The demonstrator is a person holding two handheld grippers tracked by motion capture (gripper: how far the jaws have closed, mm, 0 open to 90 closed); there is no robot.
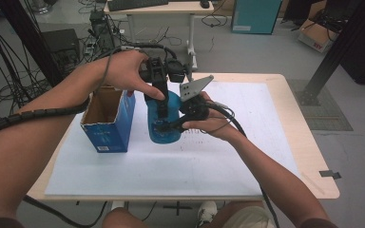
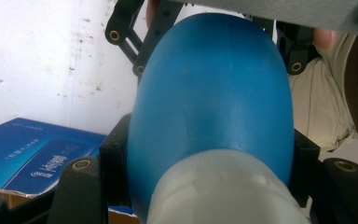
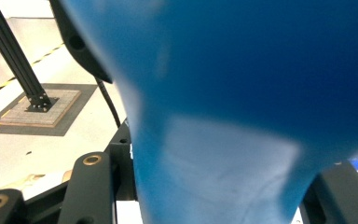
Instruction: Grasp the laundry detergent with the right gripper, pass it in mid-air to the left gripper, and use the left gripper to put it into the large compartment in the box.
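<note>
Item: blue bottle (image 1: 164,124), right of open carton (image 1: 108,118). My left gripper (image 1: 160,102) and right gripper (image 1: 173,124) both clamp it, steadying it for packing.

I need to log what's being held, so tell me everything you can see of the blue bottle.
The blue bottle looks like smooth matte plastic, rounded, with a whitish translucent cap end. It stands upright on the white table sheet, right of the open blue box. The left gripper clamps it from above, the right gripper from its side.

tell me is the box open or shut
Open. In the high view the blue box has its top flap up and its brown inside shows. Whether anything lies inside, I cannot tell.
</note>
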